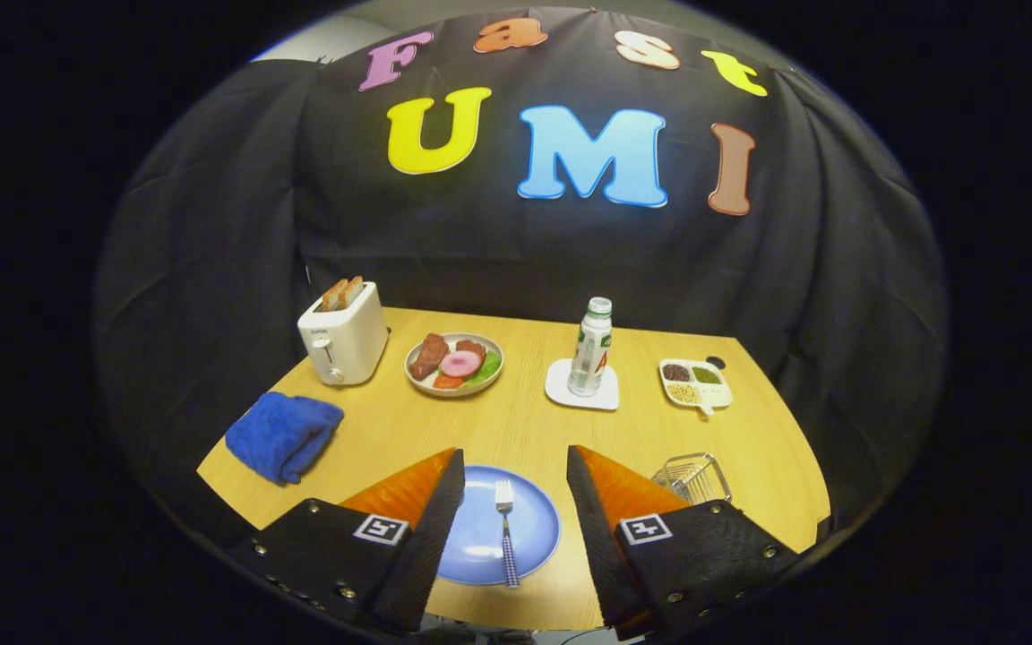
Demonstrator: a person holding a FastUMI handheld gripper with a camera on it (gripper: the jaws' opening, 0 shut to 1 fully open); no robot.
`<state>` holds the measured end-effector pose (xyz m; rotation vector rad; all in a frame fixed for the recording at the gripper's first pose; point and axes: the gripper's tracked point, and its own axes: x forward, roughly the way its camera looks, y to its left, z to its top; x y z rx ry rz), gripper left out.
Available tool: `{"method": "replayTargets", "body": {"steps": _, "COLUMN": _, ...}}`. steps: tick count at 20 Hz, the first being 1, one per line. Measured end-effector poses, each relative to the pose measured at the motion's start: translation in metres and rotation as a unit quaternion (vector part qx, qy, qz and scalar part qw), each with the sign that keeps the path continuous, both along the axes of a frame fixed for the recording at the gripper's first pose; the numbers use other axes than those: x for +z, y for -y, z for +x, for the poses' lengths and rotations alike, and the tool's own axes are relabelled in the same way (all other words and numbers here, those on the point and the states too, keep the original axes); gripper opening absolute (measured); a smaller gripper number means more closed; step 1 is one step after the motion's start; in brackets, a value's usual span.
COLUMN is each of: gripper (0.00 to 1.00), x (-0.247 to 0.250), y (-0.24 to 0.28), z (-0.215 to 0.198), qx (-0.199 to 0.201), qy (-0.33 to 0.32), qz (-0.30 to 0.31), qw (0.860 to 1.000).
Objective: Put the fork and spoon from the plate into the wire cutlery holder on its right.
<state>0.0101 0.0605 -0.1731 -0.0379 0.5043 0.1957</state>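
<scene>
Black cloth wall [516, 242] behind a pale wooden table [534, 430].

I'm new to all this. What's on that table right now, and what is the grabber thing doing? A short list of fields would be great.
gripper: fingers open, apart above the blue plate, holding nothing
blue plate: between the fingers, near table edge
fork: lying on the blue plate, tines pointing away
spoon: cannot make one out on the plate
wire cutlery holder: right of the plate, partly behind the right finger
toaster: far left, bread in slots
food plate: beside the toaster
bottle: upright on a white coaster
blue cloth: left side
</scene>
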Motion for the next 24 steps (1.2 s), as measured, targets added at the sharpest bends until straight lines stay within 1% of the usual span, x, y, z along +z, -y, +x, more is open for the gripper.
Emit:
{"method": "replayTargets", "body": {"steps": 1, "gripper": 0.61, "x": -0.007, "y": -0.002, "z": -0.001, "qx": 0.006, "qy": -0.015, "qz": 0.002, "qw": 1.0}}
{"method": "replayTargets", "body": {"steps": 4, "gripper": 0.6, "x": -0.029, "y": -0.009, "z": -0.01, "qx": 0.025, "qy": -0.059, "qz": 0.005, "qw": 0.998}}
{"method": "replayTargets", "body": {"steps": 5, "gripper": 0.6, "x": -0.037, "y": 0.0, "z": -0.012, "qx": 0.015, "qy": -0.072, "qz": -0.012, "qw": 0.997}}
{"method": "replayTargets", "body": {"steps": 6, "gripper": 0.37, "x": -0.043, "y": 0.004, "z": -0.015, "qx": 0.005, "qy": -0.084, "qz": -0.023, "qw": 0.996}}
{"method": "replayTargets", "body": {"steps": 7, "gripper": 0.14, "x": -0.052, "y": -0.001, "z": -0.014, "qx": 0.008, "qy": -0.095, "qz": -0.018, "qw": 0.995}}
{"method": "replayTargets", "body": {"steps": 9, "gripper": 0.14, "x": -0.067, "y": -0.003, "z": -0.016, "qx": 0.007, "qy": -0.122, "qz": -0.012, "qw": 0.992}}
{"method": "replayTargets", "body": {"steps": 15, "gripper": 0.14, "x": -0.101, "y": -0.005, "z": -0.017, "qx": 0.015, "qy": -0.173, "qz": -0.055, "qw": 0.983}}
{"method": "replayTargets", "body": {"steps": 18, "gripper": 0.14, "x": -0.114, "y": -0.012, "z": -0.018, "qx": 0.021, "qy": -0.192, "qz": -0.064, "qw": 0.979}}
{"method": "replayTargets", "body": {"steps": 19, "gripper": 0.24, "x": -0.117, "y": -0.014, "z": -0.018, "qx": 0.024, "qy": -0.195, "qz": -0.07, "qw": 0.978}}
{"method": "replayTargets", "body": {"steps": 24, "gripper": 0.25, "x": -0.137, "y": -0.011, "z": -0.017, "qx": 0.021, "qy": -0.22, "qz": -0.095, "qw": 0.971}}
